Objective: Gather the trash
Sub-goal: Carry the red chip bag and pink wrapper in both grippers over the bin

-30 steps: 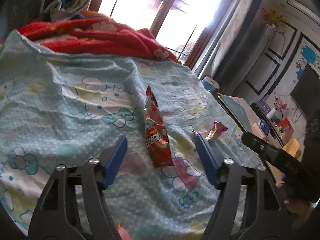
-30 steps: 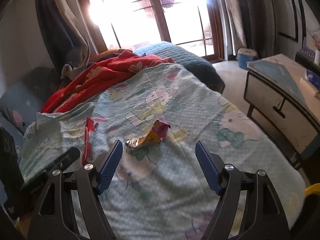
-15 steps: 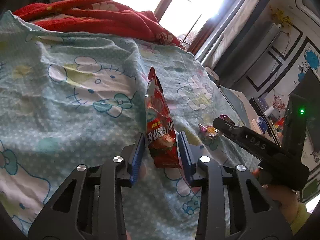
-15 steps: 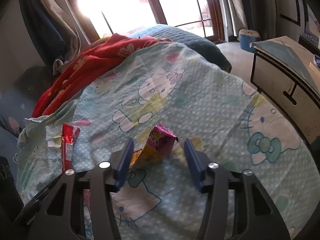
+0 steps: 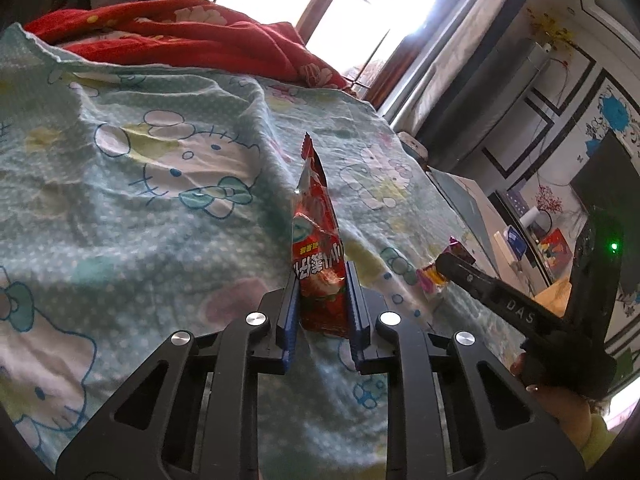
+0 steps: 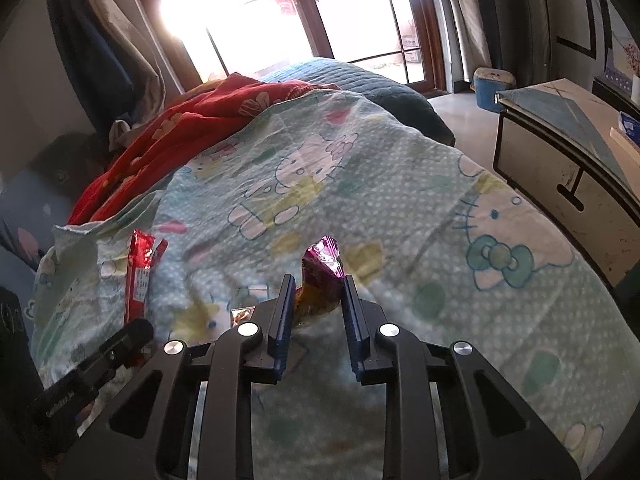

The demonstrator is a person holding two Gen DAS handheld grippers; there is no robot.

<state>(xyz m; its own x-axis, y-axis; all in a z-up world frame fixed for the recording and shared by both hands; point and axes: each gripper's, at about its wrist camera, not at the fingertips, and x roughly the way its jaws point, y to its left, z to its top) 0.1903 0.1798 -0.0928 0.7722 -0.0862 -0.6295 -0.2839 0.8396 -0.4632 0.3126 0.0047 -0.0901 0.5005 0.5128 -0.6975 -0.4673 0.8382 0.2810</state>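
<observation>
- The left gripper has squeezed shut on the red snack bag, which was loose between its fingers before.
- The right gripper has closed on the purple wrapper too.

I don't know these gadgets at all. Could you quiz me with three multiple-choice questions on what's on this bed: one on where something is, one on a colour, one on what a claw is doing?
1. Where is the red snack packet?
A. Between the left gripper's fingers
B. On the cabinet
C. On the floor

2. What colour is the crumpled blanket at the far end of the bed?
A. Green
B. Red
C. White

3. What is the right gripper doing?
A. Spread wide over bare sheet
B. Closed on the purple-and-yellow wrapper
C. Holding a bottle

Answers: 1 A, the left gripper has its blue pads pressing the packet's sides. 2 B, red with pale flowers. 3 B, both pads meet the wrapper.
</observation>
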